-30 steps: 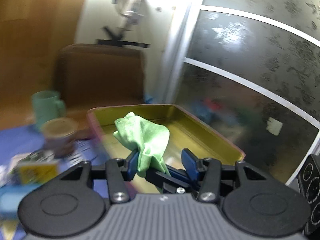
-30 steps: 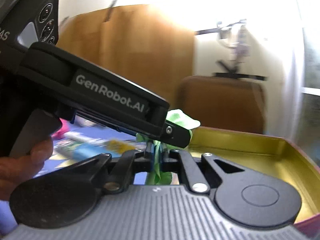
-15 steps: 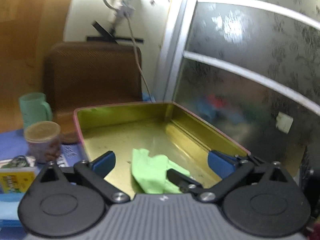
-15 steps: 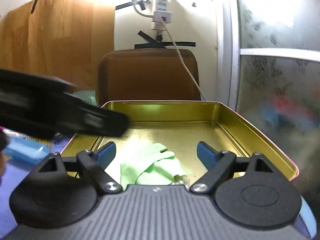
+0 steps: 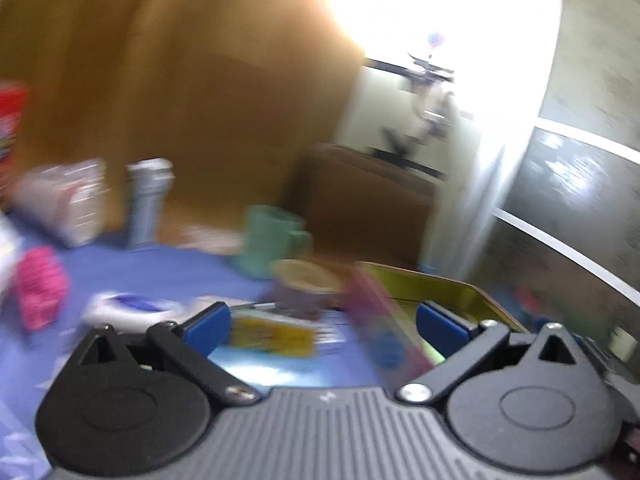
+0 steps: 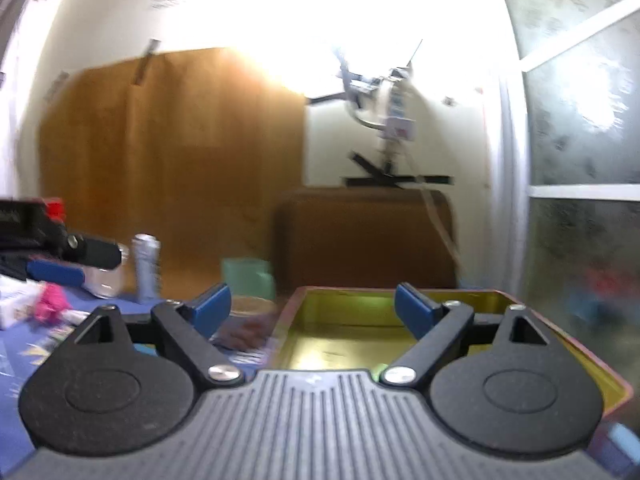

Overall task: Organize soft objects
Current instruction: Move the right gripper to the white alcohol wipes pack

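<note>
Both grippers are open and empty. My left gripper hangs over the blue table, left of the gold tin tray; the view is motion-blurred. A sliver of the green cloth shows by its right finger. A pink soft object lies at the far left, and also shows in the right wrist view. My right gripper hovers over the tray's near left corner. The left gripper shows at that view's left edge.
A green mug, a brown cup, a grey bottle, a white packet and a colourful booklet crowd the blue table. A brown chair back stands behind the tray. A frosted glass door is at right.
Both grippers opened and dropped the green cloth into the tray. Since then the left gripper has swung left over the table and the right has lifted.
</note>
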A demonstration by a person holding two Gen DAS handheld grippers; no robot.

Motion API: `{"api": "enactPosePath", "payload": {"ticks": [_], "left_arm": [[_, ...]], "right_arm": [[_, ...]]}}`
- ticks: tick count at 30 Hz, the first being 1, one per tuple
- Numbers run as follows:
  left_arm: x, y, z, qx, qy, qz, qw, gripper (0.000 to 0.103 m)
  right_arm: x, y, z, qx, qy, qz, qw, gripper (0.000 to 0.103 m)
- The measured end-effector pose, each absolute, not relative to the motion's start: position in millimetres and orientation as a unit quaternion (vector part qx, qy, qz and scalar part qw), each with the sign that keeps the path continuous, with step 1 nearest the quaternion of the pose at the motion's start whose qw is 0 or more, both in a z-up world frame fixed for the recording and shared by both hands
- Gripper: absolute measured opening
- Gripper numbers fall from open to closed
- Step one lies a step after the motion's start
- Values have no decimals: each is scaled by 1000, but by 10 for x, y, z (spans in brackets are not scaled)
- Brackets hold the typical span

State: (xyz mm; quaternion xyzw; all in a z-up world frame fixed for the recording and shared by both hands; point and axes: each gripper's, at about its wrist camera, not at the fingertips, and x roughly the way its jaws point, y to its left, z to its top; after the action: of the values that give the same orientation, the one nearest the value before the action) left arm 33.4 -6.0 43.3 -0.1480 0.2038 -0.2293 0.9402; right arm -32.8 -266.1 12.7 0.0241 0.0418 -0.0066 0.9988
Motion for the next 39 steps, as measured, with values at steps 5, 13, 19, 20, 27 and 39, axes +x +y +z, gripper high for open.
{"api": "enactPosePath", "payload": {"ticks": [5, 13, 19, 20, 27, 39], "left_arm": [[333, 557, 182, -172, 219, -146, 949, 102], [313, 889, -98, -168, 237, -102, 951, 102], [309, 853, -191, -165, 241, -108, 950, 102], [310, 854, -198, -165, 241, -110, 950, 102], [323, 909, -243, -177, 245, -112, 946, 102], [356, 984, -260, -195, 256, -111, 940, 102]], "right_arm": [[-283, -2206, 72, 17, 64, 73, 995, 91], [-174, -1620, -146, -9, 134, 154, 979, 91], [-151, -1504, -174, -23, 156, 165, 974, 91], [-156, -1501, -181, -24, 158, 164, 973, 91], [-116, -1500, -222, -19, 171, 163, 972, 91], [-84, -1486, -254, -22, 179, 167, 969, 91]]}}
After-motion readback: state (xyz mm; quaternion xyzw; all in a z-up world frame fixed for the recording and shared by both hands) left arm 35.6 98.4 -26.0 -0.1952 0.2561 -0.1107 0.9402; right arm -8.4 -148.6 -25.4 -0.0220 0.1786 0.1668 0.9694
